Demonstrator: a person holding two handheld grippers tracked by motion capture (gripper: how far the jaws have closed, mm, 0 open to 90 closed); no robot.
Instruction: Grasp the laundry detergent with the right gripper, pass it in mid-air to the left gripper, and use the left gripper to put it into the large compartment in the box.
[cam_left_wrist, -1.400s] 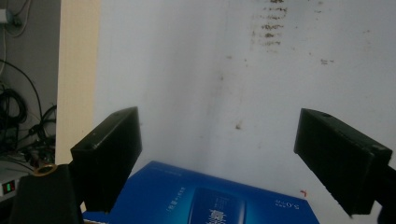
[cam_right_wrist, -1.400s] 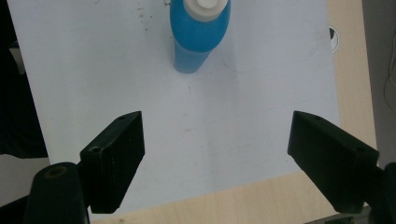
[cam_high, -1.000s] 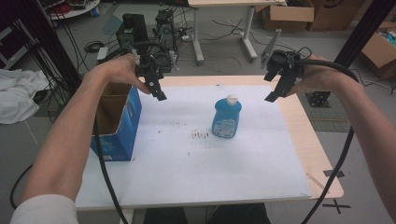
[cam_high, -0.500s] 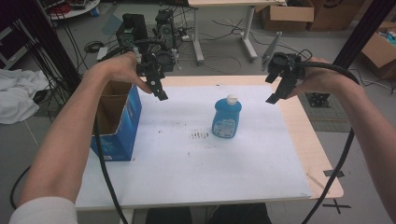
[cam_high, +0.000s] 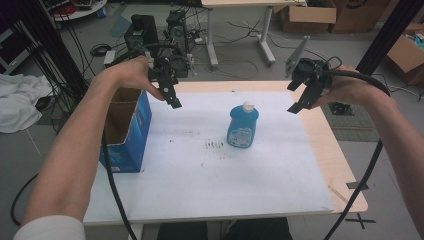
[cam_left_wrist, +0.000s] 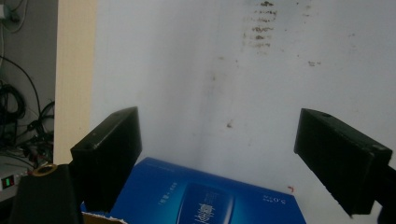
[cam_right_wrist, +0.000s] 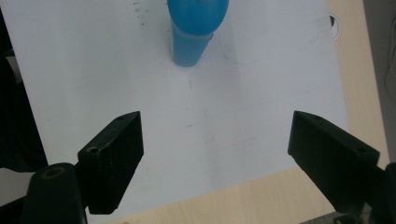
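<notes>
The bottle (cam_high: 242, 125) looks smooth and maybe slippery (likely light); squeeze its flat sides. Both grippers' jaws gape wide, holding nothing.

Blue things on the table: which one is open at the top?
The blue cardboard box at the table's left edge; its top flaps are open and you can see inside. The blue bottle mid-table stands upright with its white cap on.

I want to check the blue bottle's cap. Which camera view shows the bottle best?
The high view: the blue bottle stands upright on the white sheet, whole, with its white cap and label visible. The right gripper view shows it from above, cut off at the top edge, cap unseen. The left gripper view looks at the blue box instead.
</notes>
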